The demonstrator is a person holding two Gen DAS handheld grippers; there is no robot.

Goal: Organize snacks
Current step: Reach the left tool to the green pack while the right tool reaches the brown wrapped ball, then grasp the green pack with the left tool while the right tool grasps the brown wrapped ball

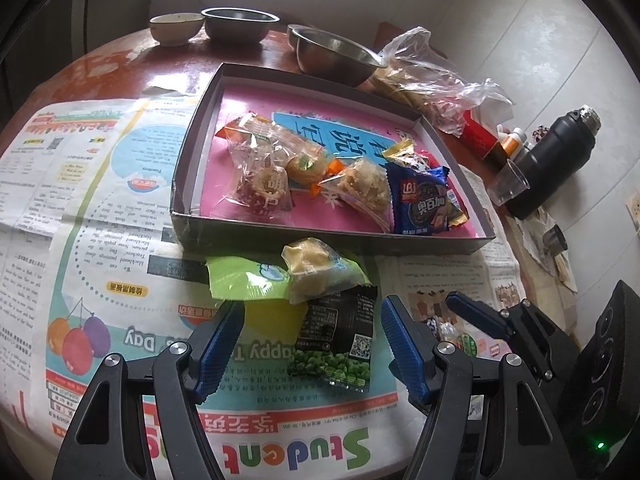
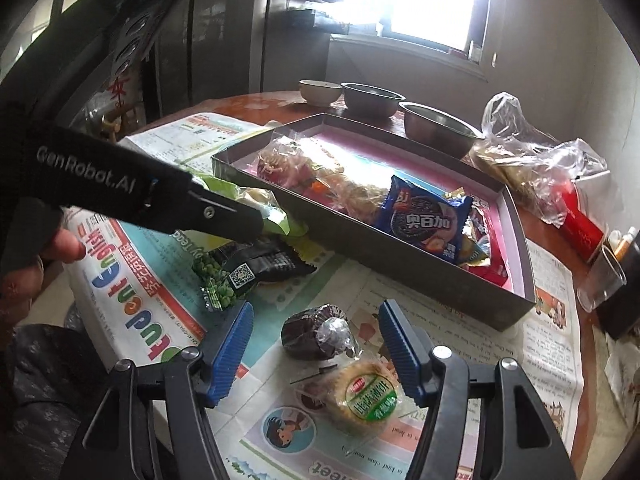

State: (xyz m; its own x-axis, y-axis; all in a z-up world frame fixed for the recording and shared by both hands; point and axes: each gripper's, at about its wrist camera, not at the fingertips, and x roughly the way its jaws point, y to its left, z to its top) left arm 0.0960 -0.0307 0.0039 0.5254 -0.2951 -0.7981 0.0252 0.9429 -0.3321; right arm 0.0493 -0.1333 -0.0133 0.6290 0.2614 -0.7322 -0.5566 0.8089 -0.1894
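Note:
A shallow grey box [image 1: 320, 236] with a pink floor holds several wrapped snacks, among them a blue cookie pack [image 1: 424, 200]; the box also shows in the right wrist view [image 2: 400, 264]. On the newspaper in front of it lie a black green-pea packet [image 1: 340, 340], a green packet [image 1: 248, 280] and a pale wrapped pastry [image 1: 312, 268]. My left gripper [image 1: 312, 344] is open, its fingers on either side of the pea packet. My right gripper [image 2: 316, 344] is open over a dark wrapped cake [image 2: 316, 332] and a round wrapped biscuit [image 2: 364, 396].
Newspaper [image 1: 100, 240] covers the round wooden table. Behind the box stand a ceramic bowl [image 1: 176, 28] and two steel bowls [image 1: 240, 22]. At the right are a clear plastic bag [image 1: 432, 76], a red carton [image 1: 480, 132], a plastic cup [image 1: 508, 184] and a black flask [image 1: 556, 160].

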